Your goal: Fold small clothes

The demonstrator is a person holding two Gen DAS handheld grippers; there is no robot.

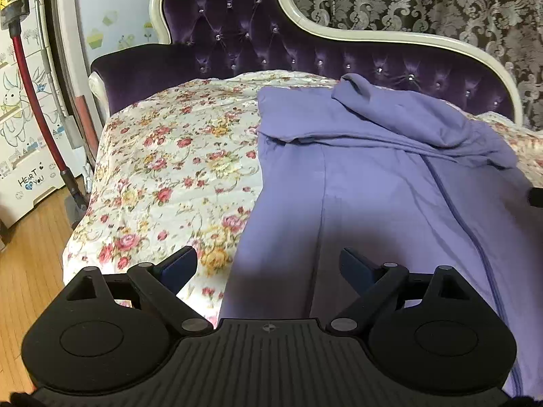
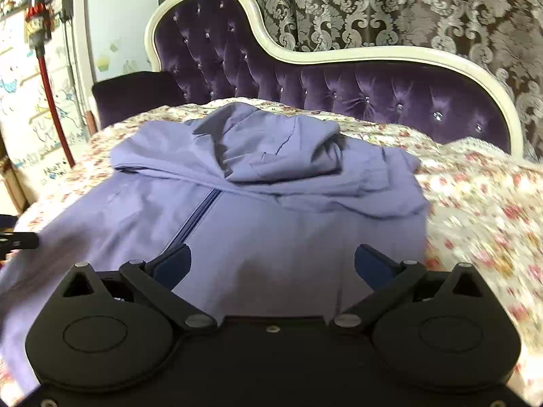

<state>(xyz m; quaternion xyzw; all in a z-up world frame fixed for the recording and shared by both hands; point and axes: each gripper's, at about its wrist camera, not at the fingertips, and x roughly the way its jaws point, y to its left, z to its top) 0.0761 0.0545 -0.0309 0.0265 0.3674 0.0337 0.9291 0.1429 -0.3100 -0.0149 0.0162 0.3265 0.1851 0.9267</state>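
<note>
Lavender zip-front hooded cotton jacket (image 2: 271,210) flat on floral quilted bedspread (image 1: 163,169); left gripper (image 1: 268,264) and right gripper (image 2: 273,261) spread wide, nothing pinched.

A floral bedspread (image 1: 163,169) with pink and yellow roses on cream covers the bed. Behind it rises a purple tufted headboard (image 1: 237,34) studded with small crystals, framed by a curved cream border (image 1: 390,35). A dark purple bolster (image 1: 135,68) lies at the headboard's left end. Grey damask curtains (image 1: 441,0) hang behind. At the left, a red-tubed stick vacuum (image 1: 30,78) leans against a white cabinet with cartoon drawings (image 1: 23,156), above a wooden floor (image 1: 30,254)
</note>
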